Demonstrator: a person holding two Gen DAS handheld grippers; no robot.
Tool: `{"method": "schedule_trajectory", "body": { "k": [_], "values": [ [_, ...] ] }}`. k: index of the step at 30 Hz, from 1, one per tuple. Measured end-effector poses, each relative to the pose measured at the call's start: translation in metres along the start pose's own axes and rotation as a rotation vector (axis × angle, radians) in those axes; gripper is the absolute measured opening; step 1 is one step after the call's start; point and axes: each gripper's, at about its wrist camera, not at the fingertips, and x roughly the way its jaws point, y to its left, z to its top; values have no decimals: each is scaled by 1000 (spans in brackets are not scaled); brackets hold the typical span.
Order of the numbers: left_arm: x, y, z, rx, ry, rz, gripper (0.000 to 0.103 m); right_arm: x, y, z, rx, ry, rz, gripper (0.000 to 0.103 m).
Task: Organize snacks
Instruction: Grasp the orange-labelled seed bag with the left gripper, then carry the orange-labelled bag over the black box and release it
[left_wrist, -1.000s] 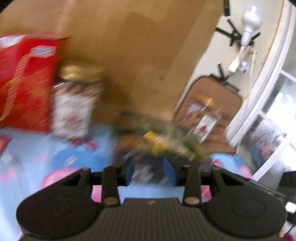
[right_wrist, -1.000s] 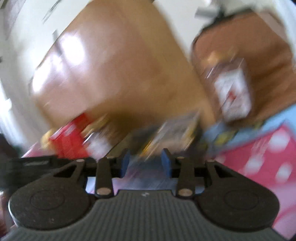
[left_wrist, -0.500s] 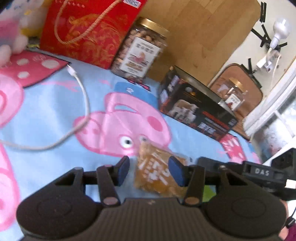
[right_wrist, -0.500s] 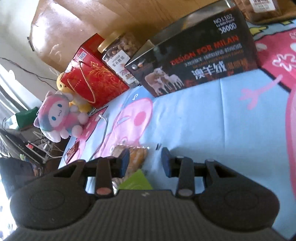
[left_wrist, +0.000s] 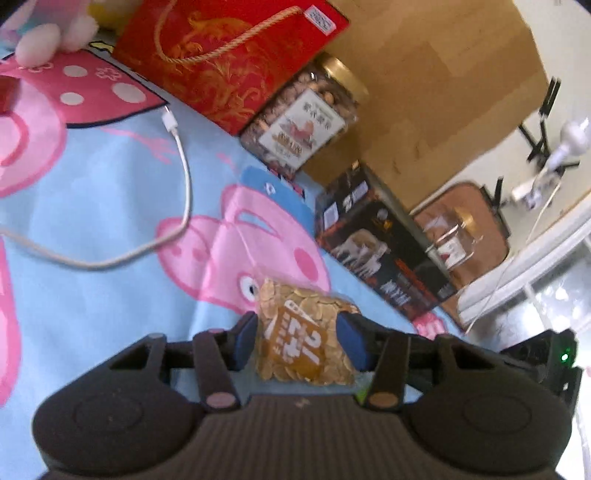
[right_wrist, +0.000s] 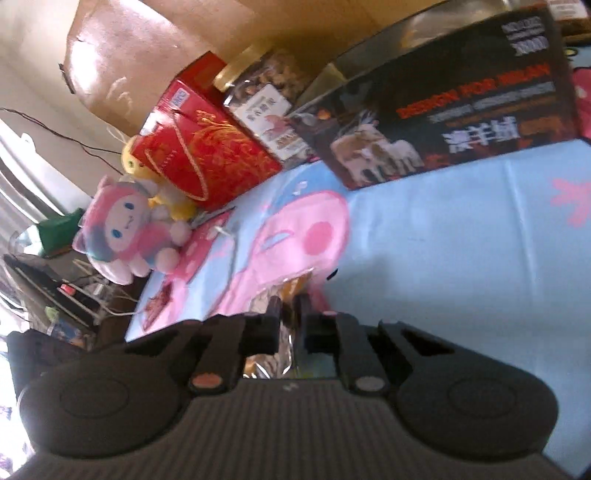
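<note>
R wrist: "DESIGN FOR MILAN" box (right_wrist: 443, 110)

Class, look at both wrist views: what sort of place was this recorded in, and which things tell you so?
Most likely a home bedroom. A cartoon pig bedsheet covers the surface, a wooden headboard rises behind it, and a plush toy sits at the edge, with a charging cable lying across the sheet.

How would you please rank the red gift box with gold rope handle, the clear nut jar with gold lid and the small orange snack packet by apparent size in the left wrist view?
1. Red gift box with gold rope handle, cropped by the frame
2. Clear nut jar with gold lid
3. Small orange snack packet; it lies nearest the camera, so it looks enlarged.
</note>
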Motion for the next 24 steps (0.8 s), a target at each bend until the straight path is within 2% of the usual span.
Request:
{"method": "schedule_trajectory", "body": {
  "k": [3, 6, 8, 12, 19, 24],
  "values": [
    [-9, 4, 5, -4, -23, -32, 46, -4, 0, 4, 15, -21, 52, 11],
    [-3, 5, 9, -21, -7, -45, 46, -10, -1, 5, 38, -30, 103, 10],
    [1, -2, 12, -19, -2, -59, 46, -15, 4, 7, 15, -50, 108, 10],
    [12, -36, 27, 56, -15, -73, 46, -33, 6, 22, -7, -123, 104, 10],
    [55, -109, 75, 182, -31, -102, 46, -59, -9, 75, 11, -269, 96, 10],
    [103, -150, 101, 293, -53, -51, 46, -56, -28, 118, 19, -353, 58, 10]
  ]
}}
